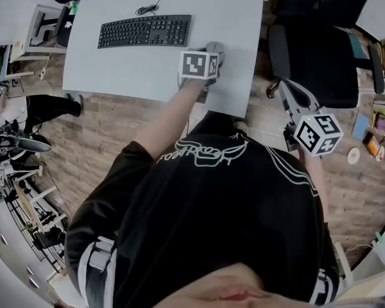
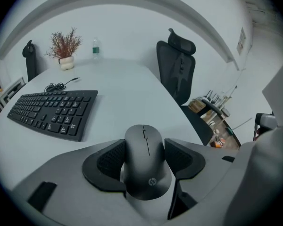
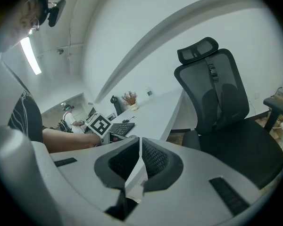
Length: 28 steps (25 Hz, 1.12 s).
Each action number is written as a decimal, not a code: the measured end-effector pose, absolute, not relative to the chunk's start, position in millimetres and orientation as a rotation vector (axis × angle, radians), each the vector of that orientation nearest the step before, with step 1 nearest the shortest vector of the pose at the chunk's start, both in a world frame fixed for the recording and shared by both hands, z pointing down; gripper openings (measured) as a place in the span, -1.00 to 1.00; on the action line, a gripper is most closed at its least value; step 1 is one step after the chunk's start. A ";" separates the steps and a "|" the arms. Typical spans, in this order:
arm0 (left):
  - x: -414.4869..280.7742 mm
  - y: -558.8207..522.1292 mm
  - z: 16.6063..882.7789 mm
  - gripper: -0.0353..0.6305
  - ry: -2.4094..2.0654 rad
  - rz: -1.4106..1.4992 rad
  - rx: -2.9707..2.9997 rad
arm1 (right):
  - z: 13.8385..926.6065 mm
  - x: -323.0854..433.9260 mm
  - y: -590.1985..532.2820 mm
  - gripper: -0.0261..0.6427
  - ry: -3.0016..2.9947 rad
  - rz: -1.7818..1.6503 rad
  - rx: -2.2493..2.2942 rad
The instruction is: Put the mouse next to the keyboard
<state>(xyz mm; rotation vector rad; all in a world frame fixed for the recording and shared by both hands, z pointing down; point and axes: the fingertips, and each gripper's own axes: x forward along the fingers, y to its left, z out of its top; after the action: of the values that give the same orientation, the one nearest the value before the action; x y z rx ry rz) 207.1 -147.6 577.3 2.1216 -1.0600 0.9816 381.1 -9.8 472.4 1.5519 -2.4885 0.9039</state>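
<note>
The left tool (image 2: pixel 146 157) is clamped on the mouse (image 2: pixel 147 159). Its two ribbed pads (image 2: pixel 109 160) press the mouse's left and right sides, and the mouse's nose points away from the camera, toward the far side of the tabletop (image 2: pixel 127 91). In the head view this tool reaches out over the near right part of the tabletop, not far from its right edge. Whether the mouse rests on the surface or hangs just above it cannot be told.

The keyboard (image 2: pixel 54 111) lies flat to the left of the mouse and a little farther back. A strip of bare tabletop runs between its right end and the mouse, so the two are near but apart. Its cable (image 2: pixel 61 84) coils just behind it. At the far edge stand a plant (image 2: pixel 64 48) in a pale pot and a small bottle (image 2: pixel 95 48).

The right tool (image 3: pixel 140 147) has its jaws together with nothing between them. In the head view it is off the tabletop to the right, over the wooden floor (image 1: pixel 102 140) and in front of a black chair (image 1: pixel 314 63). The chair's mesh back fills the right half of the right gripper view.
</note>
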 end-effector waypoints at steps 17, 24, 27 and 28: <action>210.9 -146.4 570.6 0.10 -1.043 0.926 2.120 | 473.7 389.6 4.8 -0.87 -2.484 0.880 1.522; 213.3 -127.9 491.2 0.03 -1.023 0.694 2.268 | 453.9 378.6 6.6 -0.86 -2.552 0.794 1.453; 224.8 -100.9 448.8 -0.21 -0.906 0.572 2.365 | 437.0 370.6 7.3 -0.86 -2.588 0.741 1.428; 226.8 -92.1 434.8 -0.33 -0.872 0.534 2.401 | 430.4 367.0 6.7 -0.86 -2.598 0.720 1.425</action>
<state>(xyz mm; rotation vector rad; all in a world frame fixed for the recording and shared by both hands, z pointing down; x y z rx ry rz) 226.8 -92.1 434.8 2.4006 -0.8716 0.5342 367.0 6.7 430.4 1.4254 -2.5982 0.7199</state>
